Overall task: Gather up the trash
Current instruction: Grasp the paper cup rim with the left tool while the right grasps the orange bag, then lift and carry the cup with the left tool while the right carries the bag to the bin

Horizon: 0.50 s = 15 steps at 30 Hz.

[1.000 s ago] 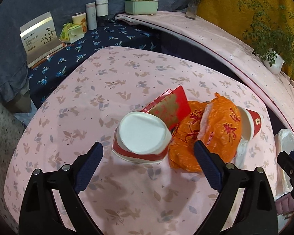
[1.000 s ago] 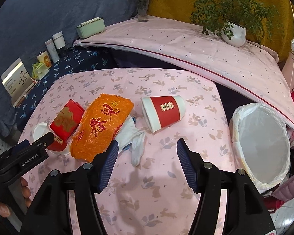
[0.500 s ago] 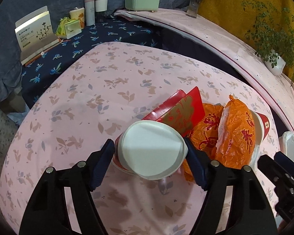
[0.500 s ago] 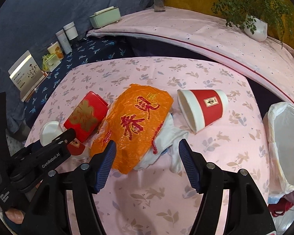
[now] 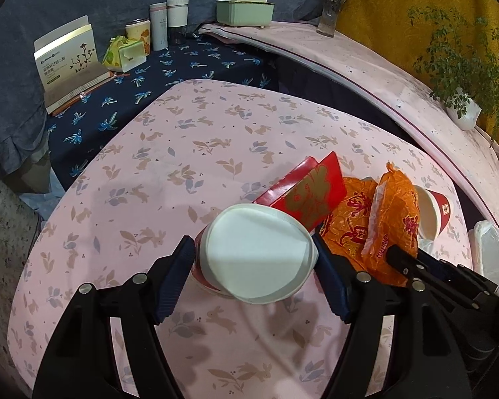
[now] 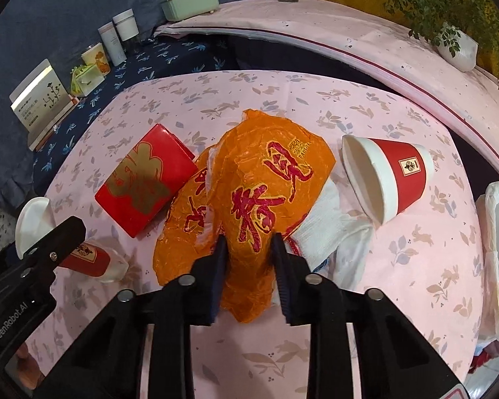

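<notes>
Since both grippers closed in, the left gripper (image 5: pixel 254 267) now clamps the near paper cup (image 5: pixel 256 256); the right gripper (image 6: pixel 249 249) pinches the orange bag (image 6: pixel 249 193), ready for lifting.

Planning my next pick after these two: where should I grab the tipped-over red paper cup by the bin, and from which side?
Grip the red paper cup across its banded wall, coming from above. It lies on its side, mouth toward the orange bag, so the curved wall faces up.
</notes>
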### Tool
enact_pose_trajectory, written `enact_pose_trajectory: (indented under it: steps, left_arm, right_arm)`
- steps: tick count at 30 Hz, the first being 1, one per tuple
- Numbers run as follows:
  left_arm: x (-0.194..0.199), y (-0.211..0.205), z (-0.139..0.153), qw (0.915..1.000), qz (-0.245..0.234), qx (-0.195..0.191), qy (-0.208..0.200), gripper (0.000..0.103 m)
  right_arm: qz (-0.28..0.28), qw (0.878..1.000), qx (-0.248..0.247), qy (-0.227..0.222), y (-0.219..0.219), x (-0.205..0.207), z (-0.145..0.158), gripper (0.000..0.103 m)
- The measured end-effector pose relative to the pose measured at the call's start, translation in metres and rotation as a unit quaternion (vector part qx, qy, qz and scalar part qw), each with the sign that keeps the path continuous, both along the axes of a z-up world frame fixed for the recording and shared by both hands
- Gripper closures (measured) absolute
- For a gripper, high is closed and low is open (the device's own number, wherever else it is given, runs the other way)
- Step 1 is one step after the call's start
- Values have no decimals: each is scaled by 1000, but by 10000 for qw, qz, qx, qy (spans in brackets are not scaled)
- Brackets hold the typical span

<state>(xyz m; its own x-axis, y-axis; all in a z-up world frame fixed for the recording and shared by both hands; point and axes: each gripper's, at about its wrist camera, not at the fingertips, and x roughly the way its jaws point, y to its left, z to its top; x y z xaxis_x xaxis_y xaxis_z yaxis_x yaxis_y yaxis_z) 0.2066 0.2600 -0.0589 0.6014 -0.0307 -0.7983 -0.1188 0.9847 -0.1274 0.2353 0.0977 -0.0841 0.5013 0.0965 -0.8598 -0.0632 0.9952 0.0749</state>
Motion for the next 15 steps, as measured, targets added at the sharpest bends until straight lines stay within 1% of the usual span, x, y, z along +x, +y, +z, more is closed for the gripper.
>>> enact_pose_trajectory:
  steps: [2,7,11,15]
  left_arm:
    - [-2,-2,4,10000,-14,-8,-14,36]
    - [-13,-15,20,9998,-128,-20,-132,36]
    - [-21,-37,34,9993,-304,-4,-238,36]
    - [-28,-66,47,9978,-551,-20,-355,36]
  right_arm:
    - [11,9999,-9,-132,-1,-5,10,92]
    - [-23,9987,74,-495,-13,-20,42,93]
    - [-143,9974,159,-684,-33,-30,64,93]
    - [-333,9960,187,-813,-61,-39,77,93]
